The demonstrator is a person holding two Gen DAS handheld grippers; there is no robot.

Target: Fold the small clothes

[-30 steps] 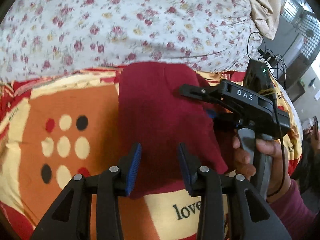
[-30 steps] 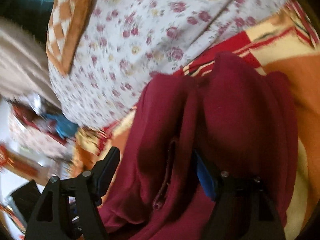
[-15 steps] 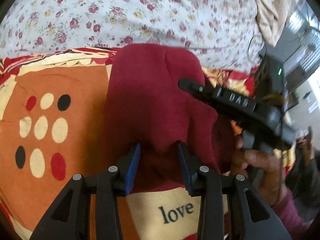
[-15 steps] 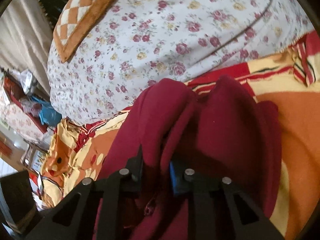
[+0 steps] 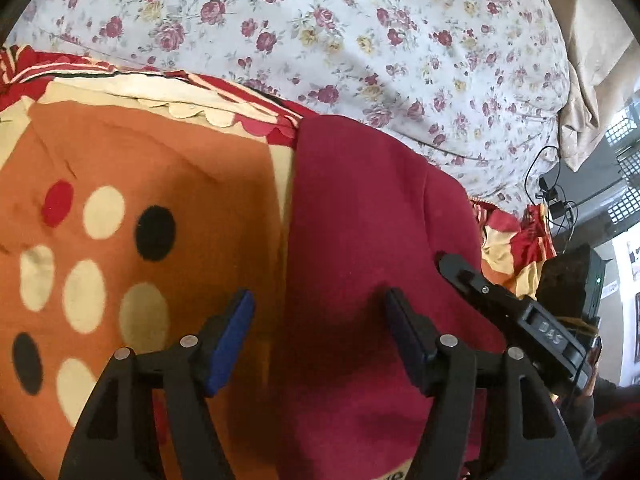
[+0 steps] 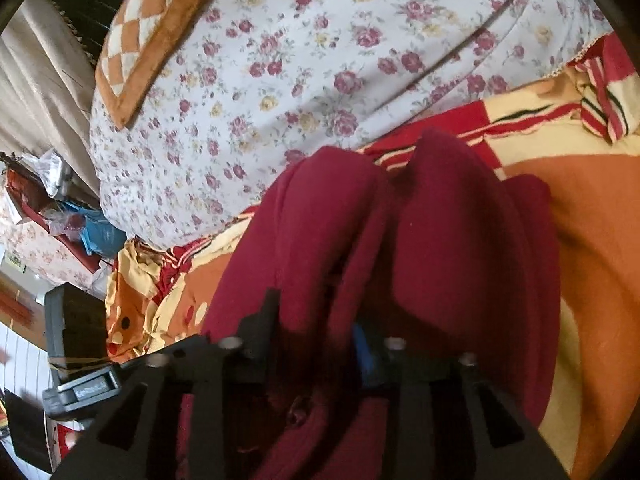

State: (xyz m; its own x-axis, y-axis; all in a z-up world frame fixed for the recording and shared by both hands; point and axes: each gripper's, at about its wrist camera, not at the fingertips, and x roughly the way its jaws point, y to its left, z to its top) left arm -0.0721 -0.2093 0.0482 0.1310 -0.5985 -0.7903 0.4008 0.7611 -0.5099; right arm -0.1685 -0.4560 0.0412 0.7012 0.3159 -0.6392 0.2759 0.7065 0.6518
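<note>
right gripper (image 6: 316, 332) tips lying buried in folds of the maroon garment (image 6: 440, 240), garment's near end running past the bottom edge, blanket (image 5: 140, 168) lettering getting cut off

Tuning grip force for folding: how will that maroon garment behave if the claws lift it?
The garment looks thick and fleecy, so probably floppy: it already bunches into soft ridges at the right claw. Likely light, but it should drape and sag. Its nap may cling to the blanket, so pushing with the left claw could wrinkle it rather than slide it.
</note>
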